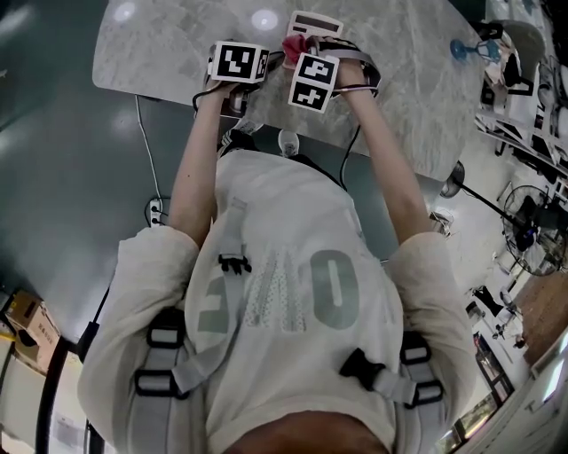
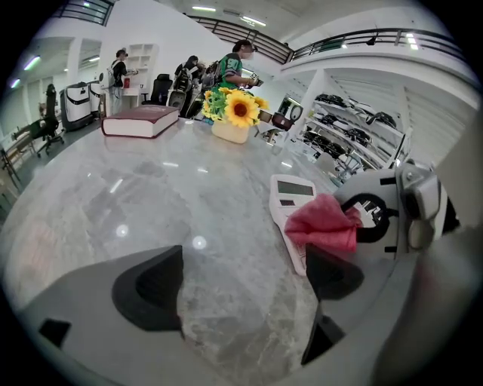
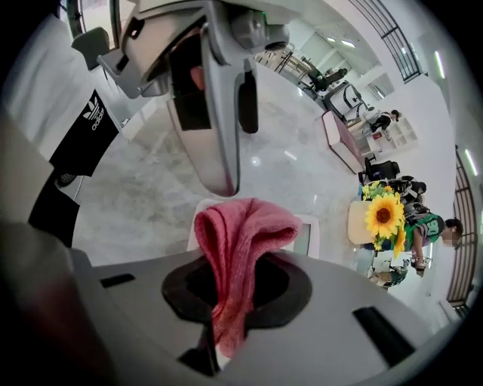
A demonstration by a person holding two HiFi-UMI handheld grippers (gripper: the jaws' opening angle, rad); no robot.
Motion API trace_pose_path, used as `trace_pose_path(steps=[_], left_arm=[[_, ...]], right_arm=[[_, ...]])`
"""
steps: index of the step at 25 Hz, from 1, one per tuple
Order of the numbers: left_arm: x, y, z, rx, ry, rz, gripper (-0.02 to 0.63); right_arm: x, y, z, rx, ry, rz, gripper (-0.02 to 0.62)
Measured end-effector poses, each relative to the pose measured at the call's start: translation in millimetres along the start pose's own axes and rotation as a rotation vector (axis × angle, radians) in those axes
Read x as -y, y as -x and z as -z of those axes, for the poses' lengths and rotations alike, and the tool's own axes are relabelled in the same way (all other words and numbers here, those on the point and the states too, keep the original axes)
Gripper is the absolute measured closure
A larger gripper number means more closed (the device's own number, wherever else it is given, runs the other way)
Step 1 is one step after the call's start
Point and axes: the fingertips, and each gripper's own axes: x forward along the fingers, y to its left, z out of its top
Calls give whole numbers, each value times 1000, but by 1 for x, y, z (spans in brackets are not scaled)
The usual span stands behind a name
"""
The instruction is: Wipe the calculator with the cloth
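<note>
A white calculator lies flat on the marble table, its display end pointing away from me. My right gripper is shut on a folded pink cloth, and the cloth's bunched end rests on the calculator. In the left gripper view the cloth covers the calculator's near half. My left gripper hovers open just left of it over bare marble, nothing between its dark pads. From the right gripper view, the left gripper looms close above.
A dark red book and a vase of sunflowers stand at the table's far side. Several people and office chairs are beyond it. The table's near edge runs just below both grippers, with dark floor to the left.
</note>
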Motion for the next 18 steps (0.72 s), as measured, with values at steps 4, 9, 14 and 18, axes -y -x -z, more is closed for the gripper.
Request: trace_pose_path(steps=[4,9,14,18], left_arm=[[1,0,-2,0,10,10,87],[2,0,-1,-3,12,15,87],[3,-2,-1,-11,-16,4,87],[3,-2,2,-14,-33,-1,87]], right_arm=[[-14,4,-3,6,6,-3,537],[-33,8,-8,16,17,-12,537],[-42,11,-10,25,-2,-26,537],[-50,12,-12,33,-12,-27,537]])
